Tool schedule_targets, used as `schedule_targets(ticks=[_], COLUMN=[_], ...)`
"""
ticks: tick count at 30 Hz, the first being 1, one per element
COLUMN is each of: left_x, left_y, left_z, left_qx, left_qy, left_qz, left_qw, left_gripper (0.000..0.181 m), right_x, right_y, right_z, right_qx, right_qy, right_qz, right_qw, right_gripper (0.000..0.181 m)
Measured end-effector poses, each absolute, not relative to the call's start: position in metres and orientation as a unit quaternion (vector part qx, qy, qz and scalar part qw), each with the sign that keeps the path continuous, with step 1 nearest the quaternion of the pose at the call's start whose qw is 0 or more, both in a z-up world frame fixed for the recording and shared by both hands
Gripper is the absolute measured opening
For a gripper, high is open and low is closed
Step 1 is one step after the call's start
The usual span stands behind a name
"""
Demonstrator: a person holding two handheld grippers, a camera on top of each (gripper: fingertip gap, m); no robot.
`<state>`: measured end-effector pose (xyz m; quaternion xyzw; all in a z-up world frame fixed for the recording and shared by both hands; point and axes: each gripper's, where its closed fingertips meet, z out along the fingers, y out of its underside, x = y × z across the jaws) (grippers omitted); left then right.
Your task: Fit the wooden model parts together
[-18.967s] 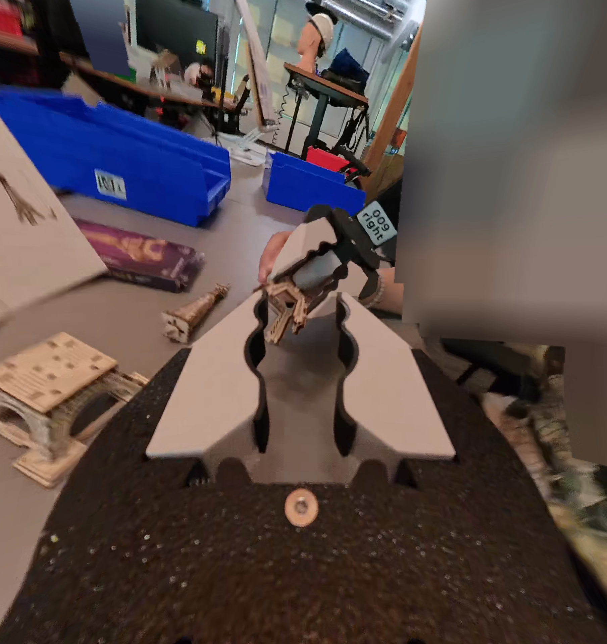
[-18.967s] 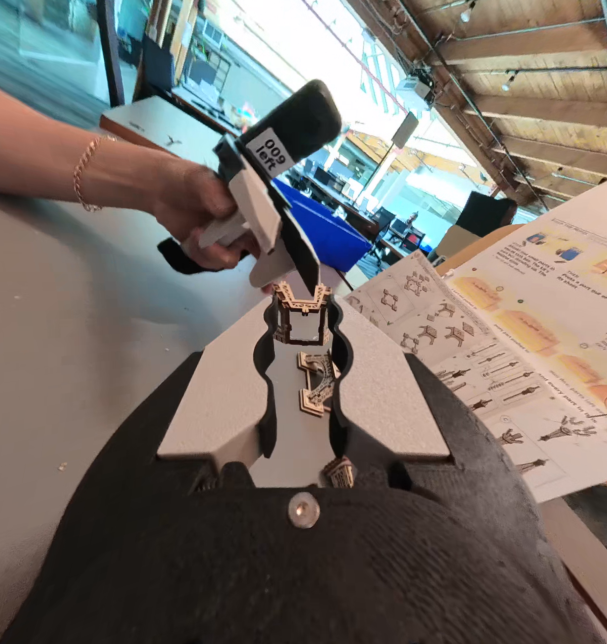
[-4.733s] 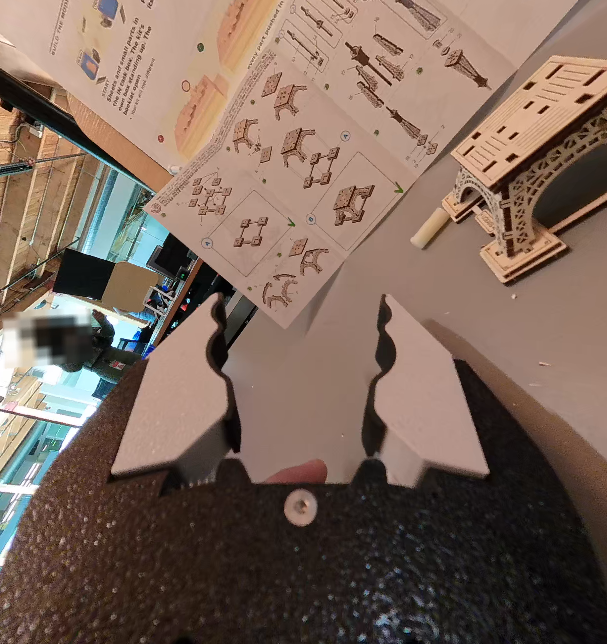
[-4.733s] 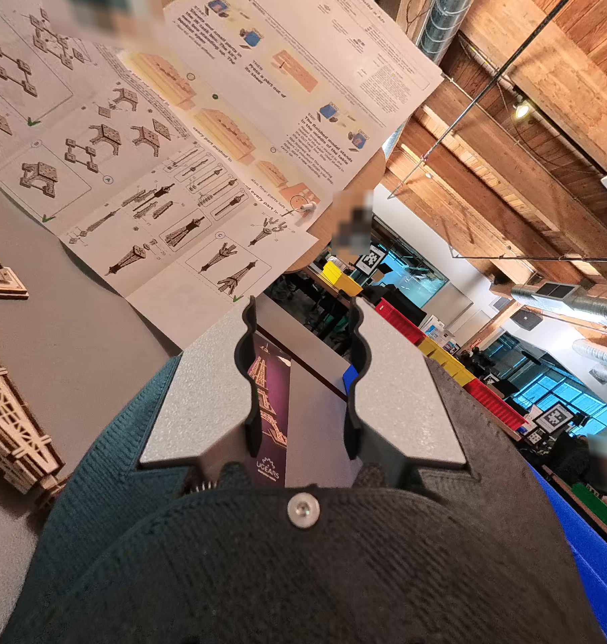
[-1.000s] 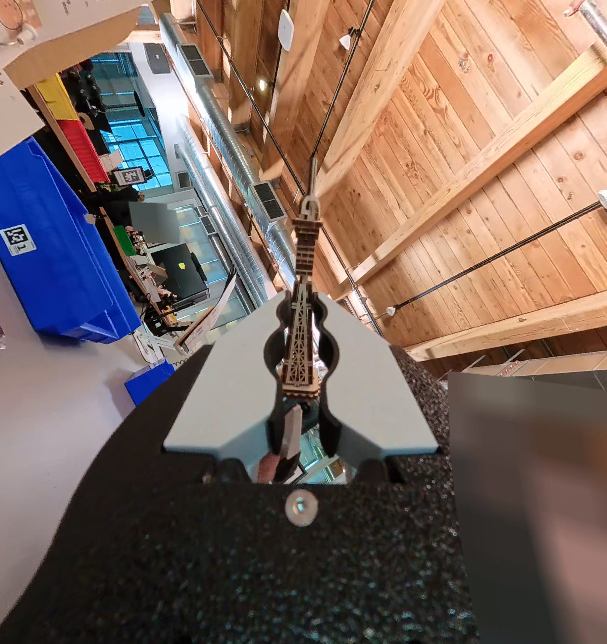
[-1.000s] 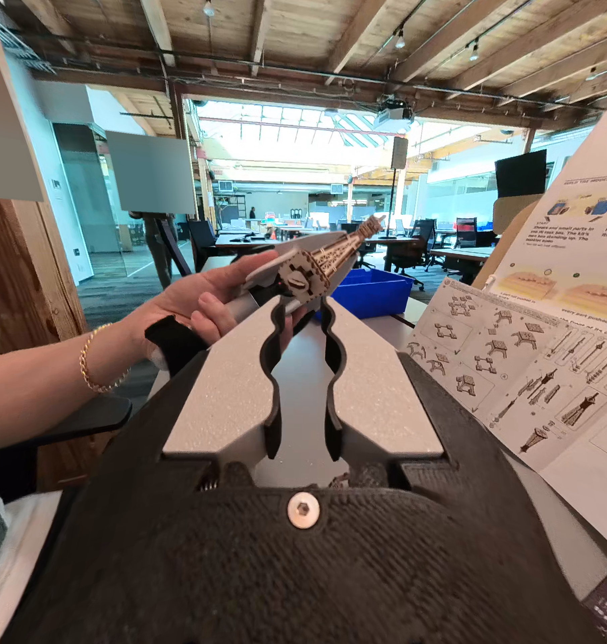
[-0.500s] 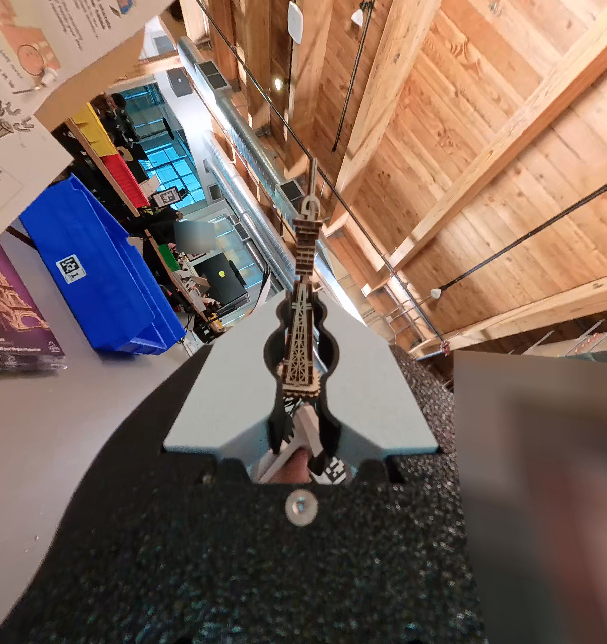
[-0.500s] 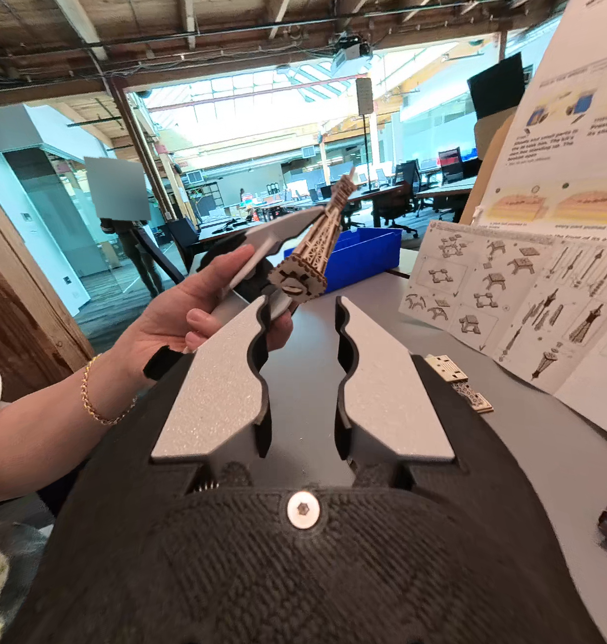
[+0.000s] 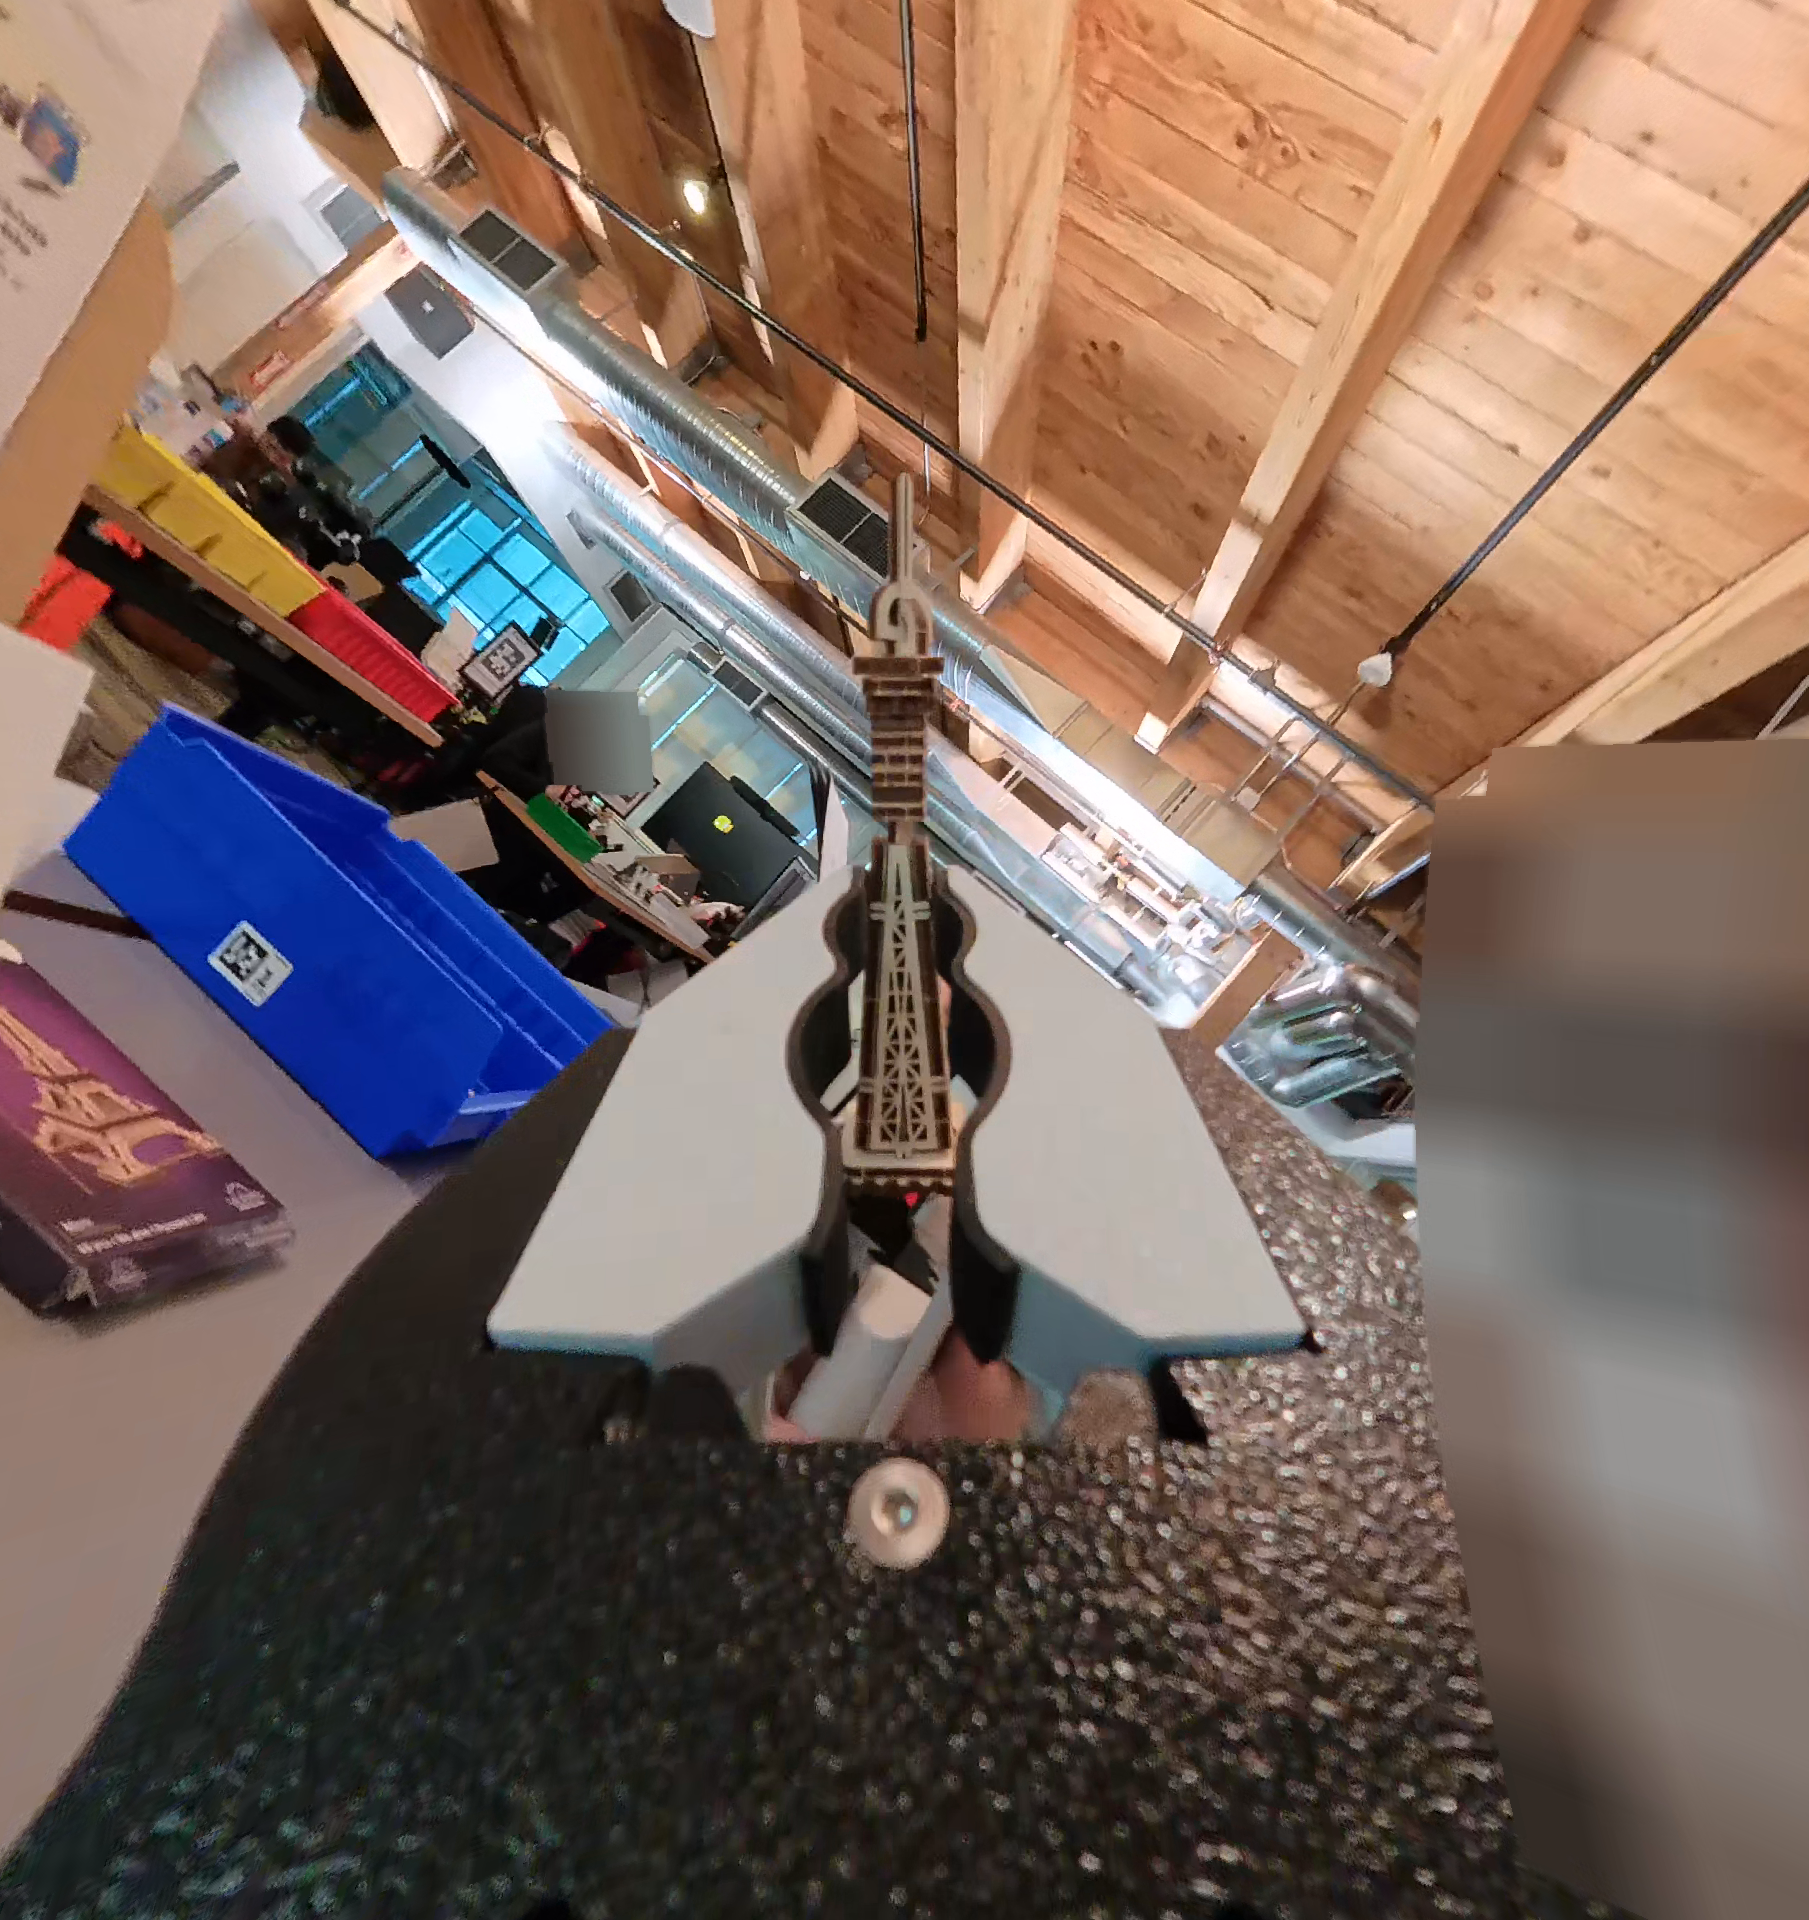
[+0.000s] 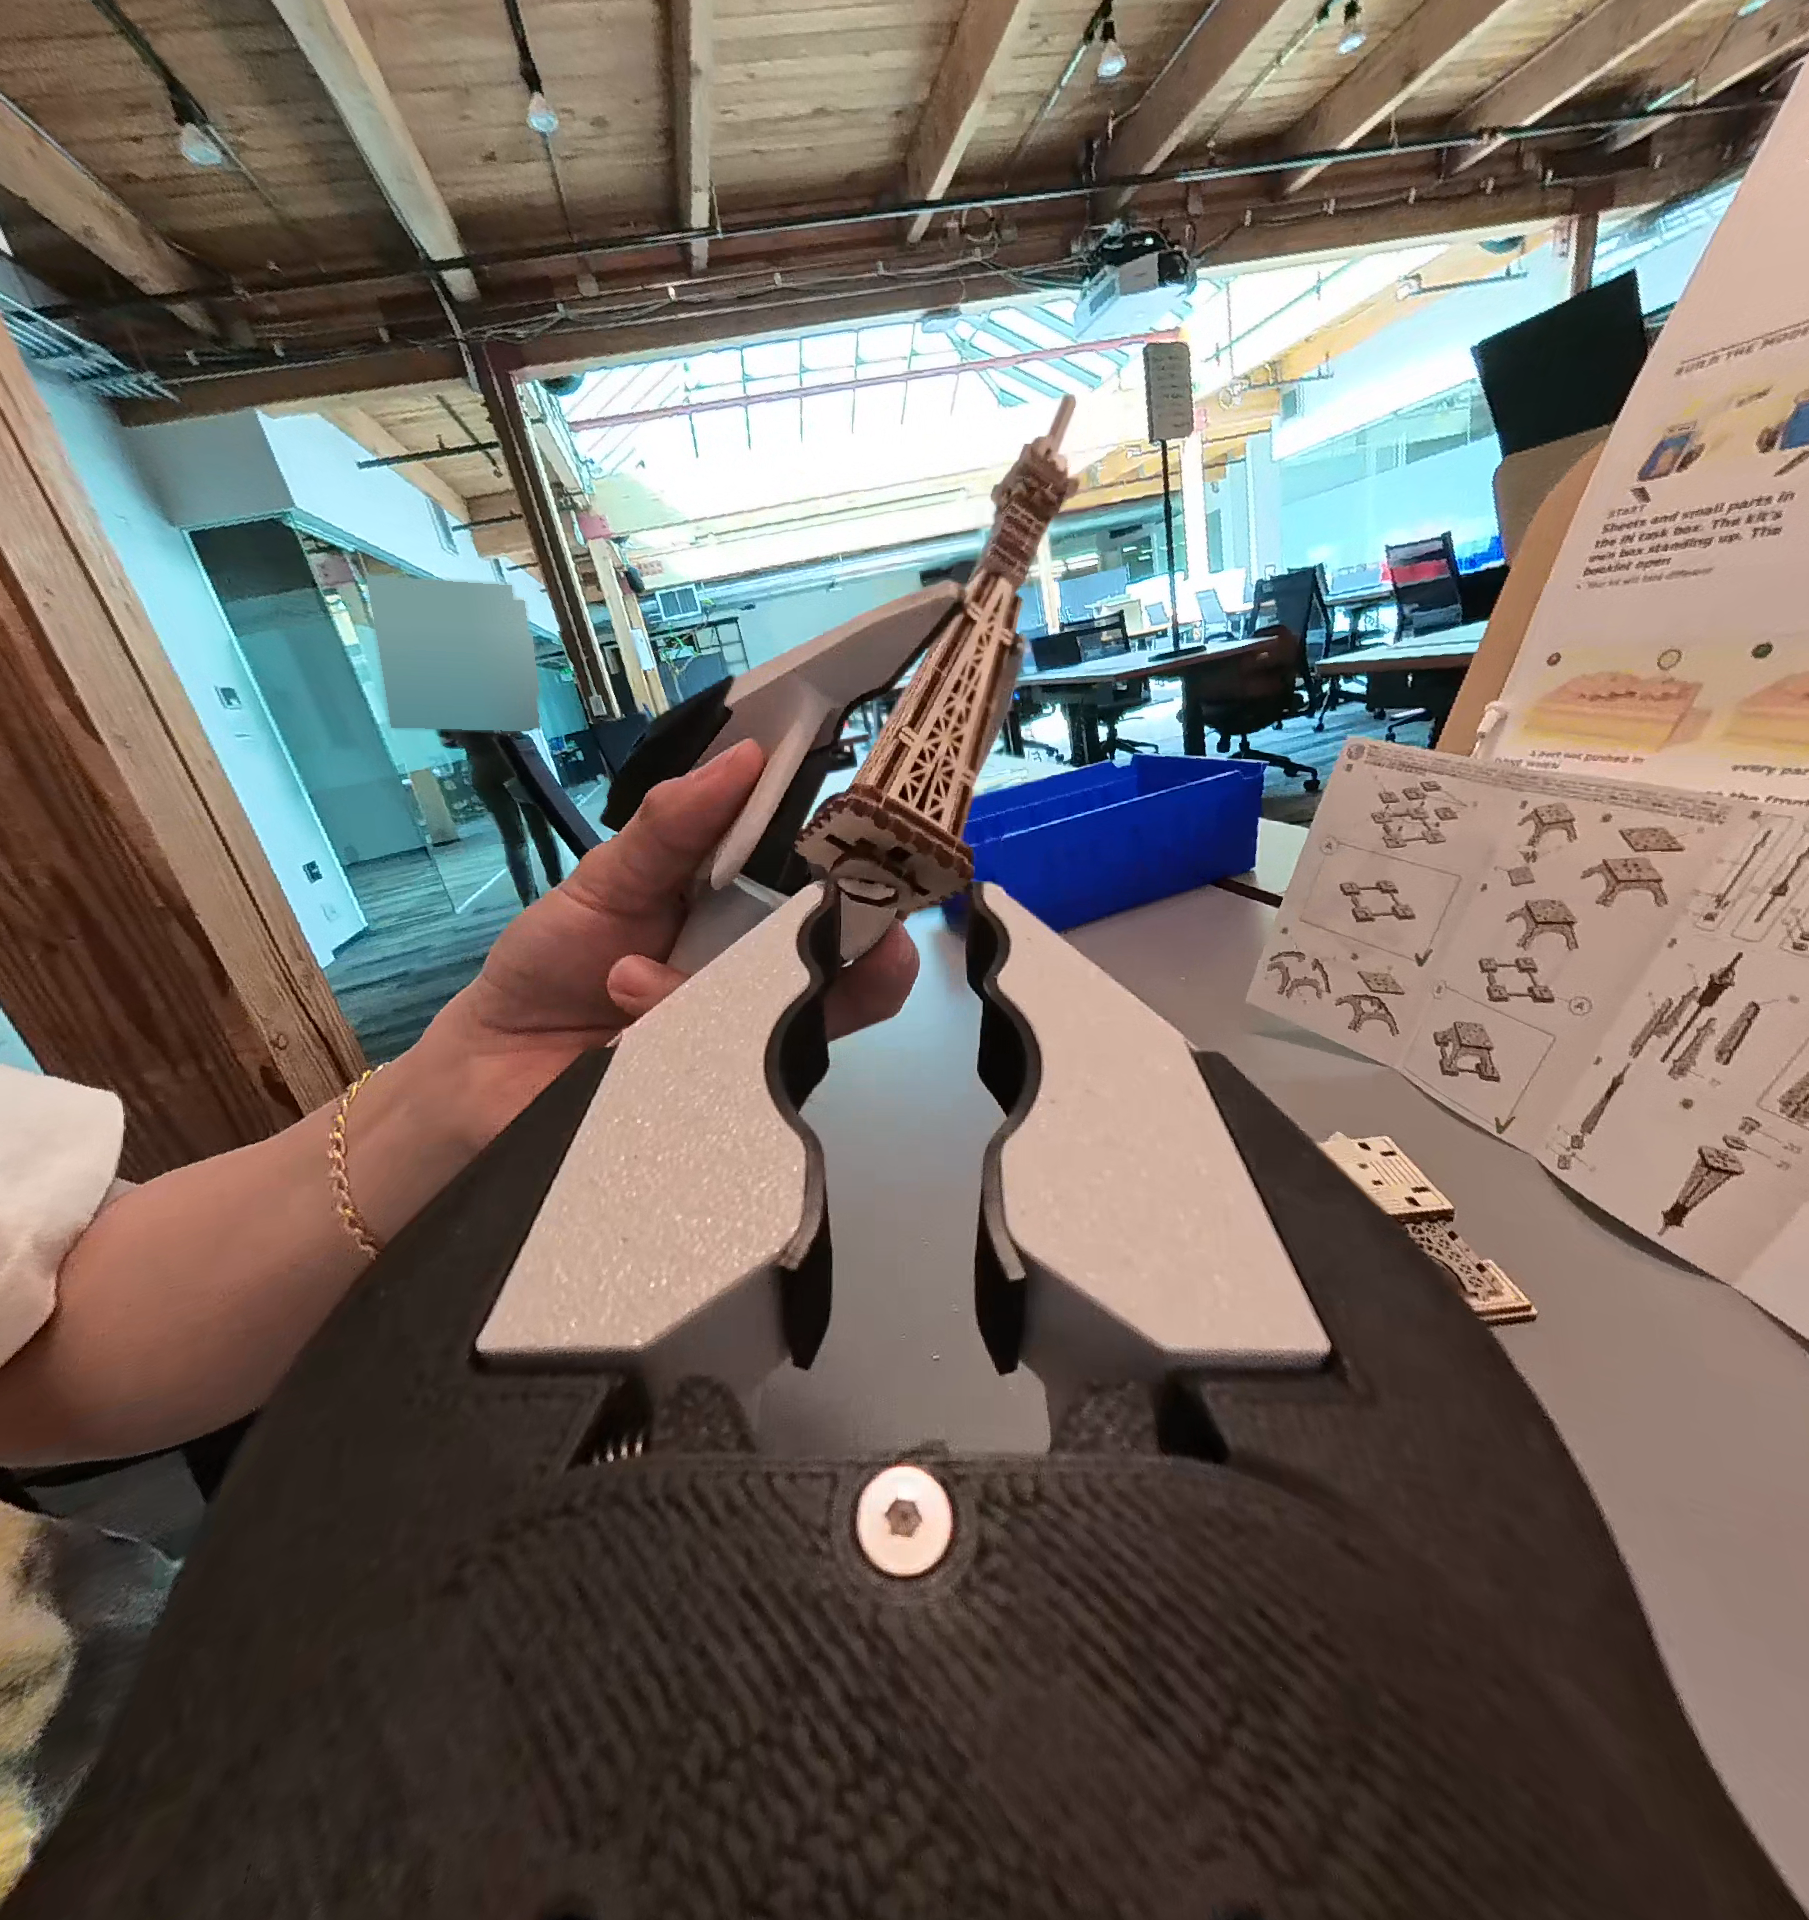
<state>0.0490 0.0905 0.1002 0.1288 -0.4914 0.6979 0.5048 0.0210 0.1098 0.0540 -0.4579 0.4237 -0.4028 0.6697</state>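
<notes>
Left gripper (image 9: 898, 914) is clamped on the wooden tower spire (image 9: 898, 935), gripped along its lattice shaft with the tip pointing up toward the ceiling beams; in the right wrist view the same spire (image 10: 941, 717) tilts up and to the right, held in the air above the table (image 10: 1606, 1455). Right gripper (image 10: 900, 925) has its jaws apart with nothing between them, the fingertips just under the spire's wide base, touching or not I can't tell. Another wooden model part (image 10: 1425, 1231) lies on the table near its right edge beside the instruction sheet (image 10: 1565, 956), and a blue bin (image 10: 1108, 836) sits at the far edge.
</notes>
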Motion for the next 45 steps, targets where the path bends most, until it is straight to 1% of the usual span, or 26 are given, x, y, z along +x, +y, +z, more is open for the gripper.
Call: schedule_targets(ticks=[2, 5, 6, 7, 8, 9, 10, 12, 13, 16, 17, 19, 20, 23, 27, 28, 30, 32, 34, 36, 38, 39, 40, 43, 44, 45], left_x=[0.047, 0.037, 0.033, 0.03, 0.027, 0.025, 0.022, 0.015, 0.014, 0.011, 0.011, 0.018, 0.024, 0.036, 0.028, 0.031, 0.04, 0.042, 0.045, 0.045, 0.043, 0.043, 0.04, 0.028, 0.027, 0.028], left_y=[0.093, 0.096, 0.097, 0.099, 0.1, 0.101, 0.102, 0.104, 0.105, 0.107, 0.109, 0.111, 0.112, 0.115, 0.131, 0.133, 0.133, 0.136, 0.136, 0.131, 0.127, 0.125, 0.125, 0.125, 0.124, 0.123], left_z=[0.104, 0.107, 0.108, 0.109, 0.11, 0.111, 0.11, 0.108, 0.107, 0.104, 0.104, 0.105, 0.105, 0.107, 0.094, 0.09, 0.09, 0.084, 0.075, 0.075, 0.073, 0.07, 0.062, 0.043, 0.041, 0.042], left_qx=[0.112, 0.072, 0.06, 0.049, 0.039, 0.027, 0.013, -0.012, -0.02, -0.046, -0.056, -0.069, -0.077, -0.137, -0.302, -0.335, -0.402, -0.488, -0.554, -0.6, -0.627, -0.634, -0.645, -0.665, -0.663, -0.653], left_qy=[-0.498, -0.513, -0.514, -0.514, -0.515, -0.518, -0.524, -0.536, -0.541, -0.562, -0.565, -0.582, -0.598, -0.647, -0.717, -0.725, -0.71, -0.673, -0.629, -0.548, -0.47, -0.448, -0.436, -0.424, -0.423, -0.423], left_qz=[0.716, 0.726, 0.727, 0.73, 0.735, 0.738, 0.739, 0.74, 0.742, 0.738, 0.739, 0.741, 0.739, 0.723, 0.621, 0.6, 0.572, 0.514, 0.441, 0.39, 0.338, 0.314, 0.298, 0.292, 0.29, 0.291], left_qw=[0.477, 0.453, 0.451, 0.447, 0.44, 0.431, 0.422, 0.405, 0.396, 0.371, 0.363, 0.328, 0.299, 0.2, 0.096, 0.051, -0.084, -0.21, -0.319, -0.433, -0.521, -0.546, -0.552, -0.54, -0.545, -0.556], left_gripper=[0.008, 0.008, 0.008, 0.008, 0.009, 0.009, 0.009, 0.009, 0.009, 0.009, 0.012, 0.029, 0.034, 0.039, 0.043, 0.042, 0.035, 0.035, 0.045, 0.048, 0.049, 0.049, 0.05, 0.043, 0.036, 0.026], right_x=[0.02, 0.019, 0.02, 0.021, 0.021, 0.02, 0.018, 0.013, 0.012, 0.01, 0.009, 0.005, 0.003, -0.003, -0.012, -0.014, -0.017, -0.021, -0.021, -0.02, -0.018, -0.018, -0.017, -0.013, -0.012, -0.012], right_y=[0.108, 0.112, 0.115, 0.117, 0.118, 0.118, 0.118, 0.116, 0.115, 0.117, 0.117, 0.116, 0.116, 0.119, 0.123, 0.122, 0.12, 0.12, 0.117, 0.117, 0.117, 0.119, 0.12, 0.124, 0.125, 0.127], right_z=[0.056, 0.059, 0.059, 0.06, 0.061, 0.064, 0.069, 0.076, 0.076, 0.072, 0.071, 0.071, 0.07, 0.062, 0.043, 0.038, 0.031, 0.025, 0.021, 0.016, 0.011, 0.008, 0.006, 0.005, 0.006, 0.007], right_qx=[-0.447, -0.434, -0.433, -0.432, -0.427, -0.418, -0.403, -0.378, -0.377, -0.397, -0.403, -0.414, -0.423, -0.464, -0.531, -0.544, -0.565, -0.575, -0.575, -0.576, -0.579, -0.584, -0.586, -0.588, -0.587, -0.586], right_qy=[0.424, 0.422, 0.421, 0.419, 0.415, 0.406, 0.397, 0.387, 0.383, 0.379, 0.377, 0.373, 0.37, 0.374, 0.383, 0.386, 0.393, 0.398, 0.41, 0.418, 0.427, 0.429, 0.432, 0.435, 0.436, 0.434], right_qz=[-0.399, -0.372, -0.364, -0.36, -0.361, -0.363, -0.362, -0.352, -0.346, -0.33, -0.328, -0.324, -0.319, -0.287, -0.258, -0.258, -0.253, -0.236, -0.229, -0.215, -0.208, -0.202, -0.201, -0.196, -0.195, -0.194], right_qw=[0.679, 0.703, 0.709, 0.713, 0.718, 0.727, 0.74, 0.764, 0.769, 0.767, 0.767, 0.765, 0.763, 0.75, 0.711, 0.699, 0.68, 0.675, 0.67, 0.669, 0.663, 0.659, 0.655, 0.653, 0.654, 0.656], right_gripper=[0.027, 0.042, 0.05, 0.055, 0.055, 0.053, 0.047, 0.032, 0.022, 0.02, 0.02, 0.02, 0.02, 0.019, 0.02, 0.02, 0.019, 0.019, 0.019, 0.02, 0.02, 0.02, 0.02, 0.02, 0.02, 0.02])
